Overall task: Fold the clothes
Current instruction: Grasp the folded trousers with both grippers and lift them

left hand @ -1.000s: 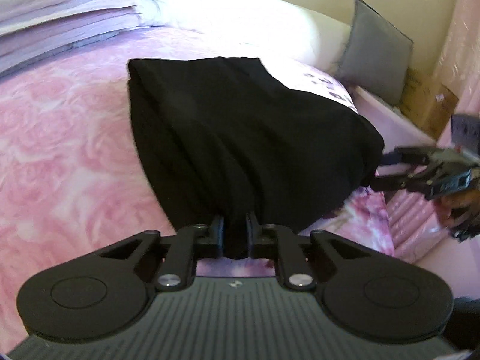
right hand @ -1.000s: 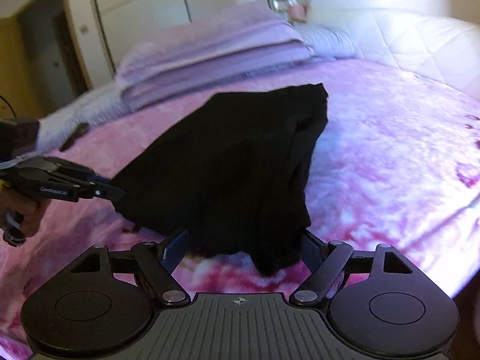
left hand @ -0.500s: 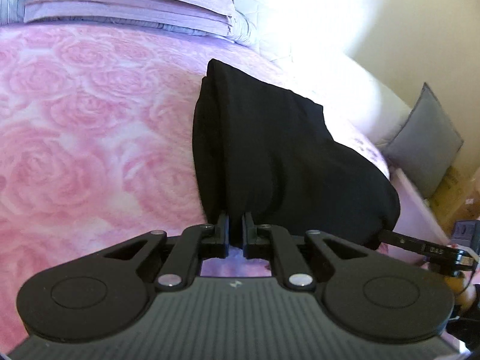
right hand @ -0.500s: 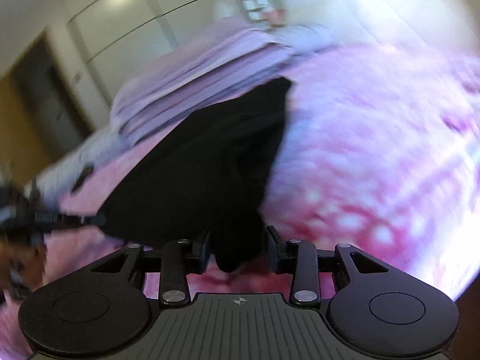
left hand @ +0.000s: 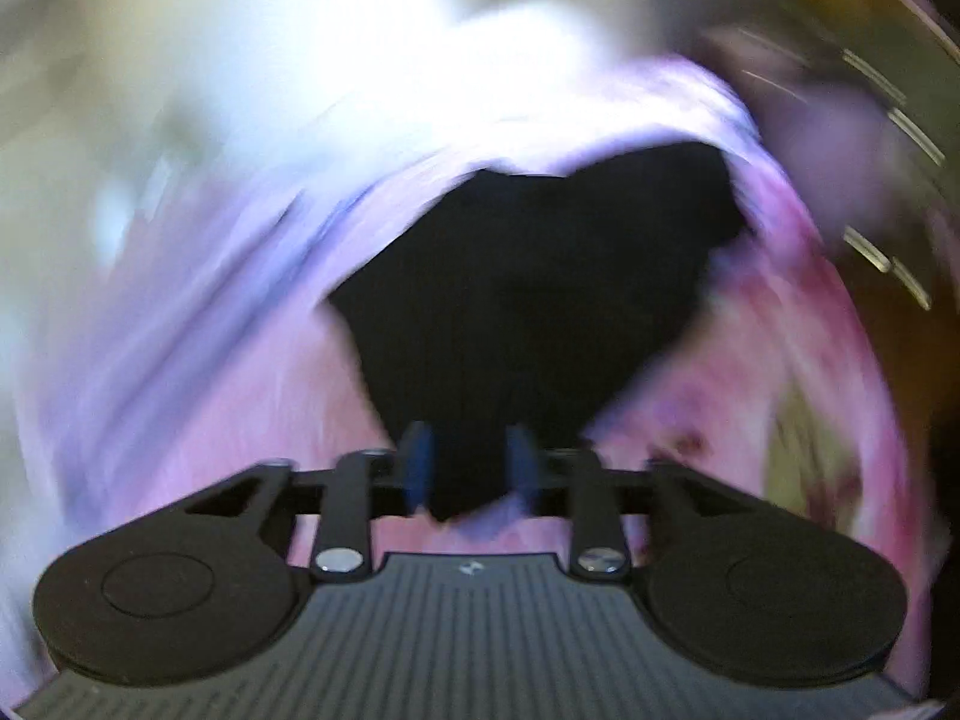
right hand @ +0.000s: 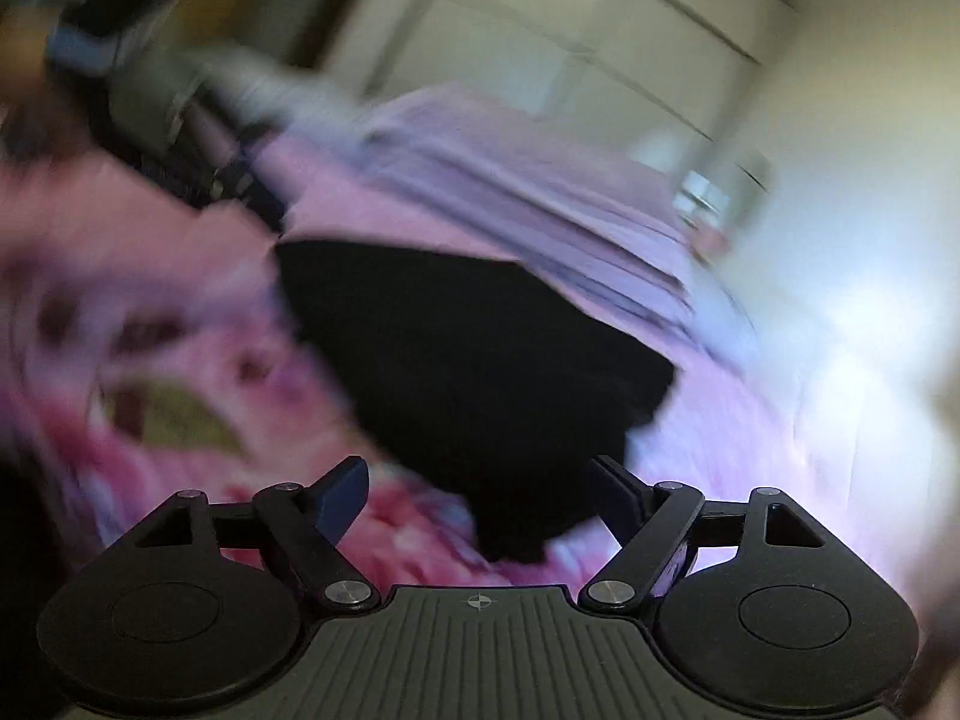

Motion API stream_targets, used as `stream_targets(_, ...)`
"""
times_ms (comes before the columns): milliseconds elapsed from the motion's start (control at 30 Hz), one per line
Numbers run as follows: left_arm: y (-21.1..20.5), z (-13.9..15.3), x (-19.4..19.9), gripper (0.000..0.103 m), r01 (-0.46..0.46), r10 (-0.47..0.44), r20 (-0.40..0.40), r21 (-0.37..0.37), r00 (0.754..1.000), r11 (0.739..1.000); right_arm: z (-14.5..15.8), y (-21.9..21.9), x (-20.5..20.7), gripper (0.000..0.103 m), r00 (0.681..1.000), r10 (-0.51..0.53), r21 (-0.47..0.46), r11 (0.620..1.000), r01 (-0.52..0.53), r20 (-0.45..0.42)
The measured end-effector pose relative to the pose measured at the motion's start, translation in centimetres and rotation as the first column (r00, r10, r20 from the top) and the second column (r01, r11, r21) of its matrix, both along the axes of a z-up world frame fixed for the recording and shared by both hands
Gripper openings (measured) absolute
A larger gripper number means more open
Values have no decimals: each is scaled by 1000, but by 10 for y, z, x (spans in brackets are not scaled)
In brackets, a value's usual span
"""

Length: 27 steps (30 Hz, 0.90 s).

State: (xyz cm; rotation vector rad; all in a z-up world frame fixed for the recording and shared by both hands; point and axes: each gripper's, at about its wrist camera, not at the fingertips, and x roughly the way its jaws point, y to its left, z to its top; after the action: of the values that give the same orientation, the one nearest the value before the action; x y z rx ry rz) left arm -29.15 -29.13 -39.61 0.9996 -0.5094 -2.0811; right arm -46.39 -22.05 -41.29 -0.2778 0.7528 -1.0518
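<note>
From my left wrist camera, badly smeared by motion, the black garment lies on the pink flowered bedspread, its near corner tapering to a point that reaches between the fingers of my left gripper. The jaws have just been opening and stand narrowly parted; the blue pads sit just beside the cloth, and a sliver of bedspread shows between the right pad and the fabric, so the corner looks let go rather than pinched. Beyond the garment, the far side of the bed dissolves into glare.

From my right wrist camera, also blurred, the same garment spreads across the bedspread, with another corner hanging down between the fingers of my right gripper. Those jaws have just been opening too and stand wide, both fingers clear of the cloth. Behind the garment, folded lilac bedding is stacked on the bed. To the garment's upper left, dark shapes blur together; I cannot tell what they are.
</note>
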Motion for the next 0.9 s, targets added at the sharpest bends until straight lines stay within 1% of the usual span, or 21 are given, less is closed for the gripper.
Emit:
stream_targets(33,3,-9,-6,38,64,-59,90,-47,994,997,-7,-5,9,79,998,13,-16,1000,-14,-68)
stream_targets(67,0,-20,-11,38,104,-90,164,-82,982,991,-12,-11,17,75,991,24,-19,999,-27,-131)
stream_targets(100,-5,-28,-14,40,129,-107,213,-94,971,987,-17,-18,25,72,982,33,-13,999,-36,-188)
stream_targets(167,-21,-45,-16,39,141,-107,292,-98,950,985,-27,-35,38,70,947,50,2,999,-52,-319)
stream_targets(200,-29,-51,-16,36,137,-100,314,-101,944,985,-30,-41,43,70,928,59,1,998,-63,-367)
stream_targets(233,-36,-54,-14,34,134,-94,316,-107,944,985,-31,-46,45,67,913,66,-1,997,-72,-403)
stream_targets(267,-41,-54,-12,32,128,-88,317,-107,944,986,-31,-50,45,49,896,71,0,997,-79,-439)
stream_targets(300,-43,-54,-12,28,126,-86,322,-105,943,986,-32,-55,41,37,876,68,-2,997,-79,-477)
stream_targets(333,-43,-53,-12,26,130,-89,323,-108,942,986,-30,-58,32,33,872,72,1,997,-82,-485)
stream_targets(367,-42,-54,-12,24,136,-92,325,-117,941,984,-28,-59,21,32,881,74,4,997,-82,-468)
stream_targets(400,-40,-56,-13,23,140,-91,333,-126,939,982,-28,-60,14,31,879,73,1,997,-82,-471)
stream_targets(467,-39,-60,-15,19,128,-79,337,-126,938,984,-32,-59,12,29,867,75,-12,996,-93,-493)
stream_targets(533,-38,-55,-14,15,99,-63,311,-103,948,990,-34,-60,13,26,865,70,-17,996,-90,-497)
stream_targets(567,-35,-49,-14,13,83,-55,291,-86,955,993,-34,-60,12,21,867,71,-19,996,-92,-493)
stream_targets(633,-24,-29,-15,10,55,-44,228,-43,973,998,-29,-56,2,19,871,53,-32,996,-79,-488)
stream_targets(667,-13,-19,-18,10,58,-51,193,-28,980,998,-26,-56,-6,19,876,31,-41,997,-58,-482)
stream_targets(733,15,-13,-31,9,96,-89,184,-27,979,995,-23,-55,-21,19,882,-9,-48,999,-15,-471)
stream_targets(767,25,-14,-36,8,107,-100,187,-27,977,994,-25,-56,-29,19,883,-25,-39,999,7,-469)
stream_targets(833,32,-23,-42,8,99,-93,193,-19,977,995,-28,-53,-42,20,884,-48,-34,999,37,-466)
stream_targets(900,34,-30,-42,10,78,-77,190,2,979,997,-30,-44,-48,25,884,-56,-62,998,31,-464)
